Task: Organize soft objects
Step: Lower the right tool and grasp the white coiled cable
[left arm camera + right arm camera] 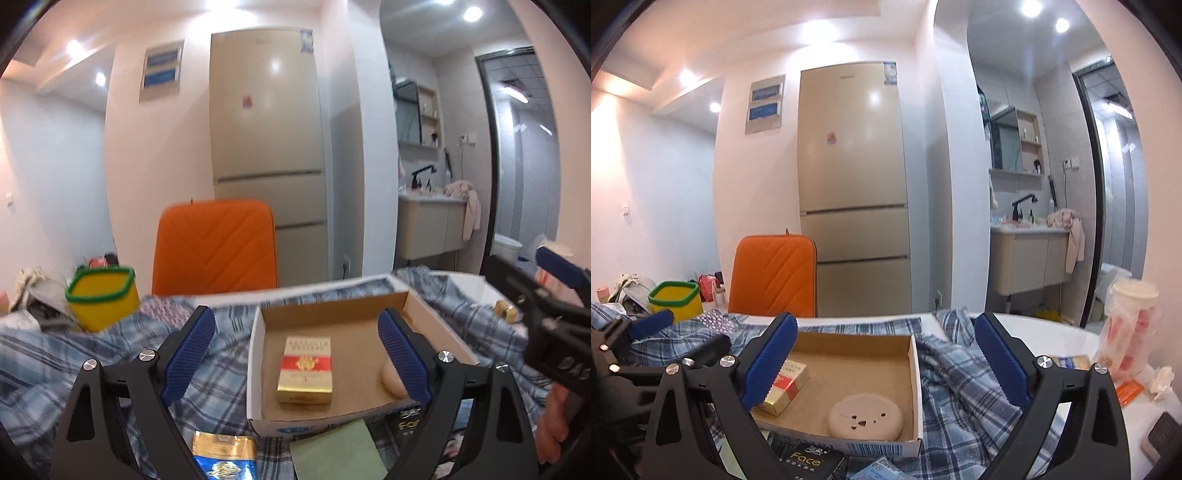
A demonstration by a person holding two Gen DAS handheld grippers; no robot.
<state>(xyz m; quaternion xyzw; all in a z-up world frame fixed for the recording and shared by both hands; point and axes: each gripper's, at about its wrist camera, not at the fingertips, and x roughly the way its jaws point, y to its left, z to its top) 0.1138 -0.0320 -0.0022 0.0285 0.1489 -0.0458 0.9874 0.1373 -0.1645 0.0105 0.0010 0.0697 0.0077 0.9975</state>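
Spread wide, the left gripper point(295, 354) and the right gripper point(884, 363) are both seen with nothing held. Just ahead, between their fingers, a shallow cardboard box point(912, 373) is set on a plaid cloth point(960, 391). Inside it, a red-and-gold pack point(304, 369) and a round beige cushion point(866, 417) are laid.
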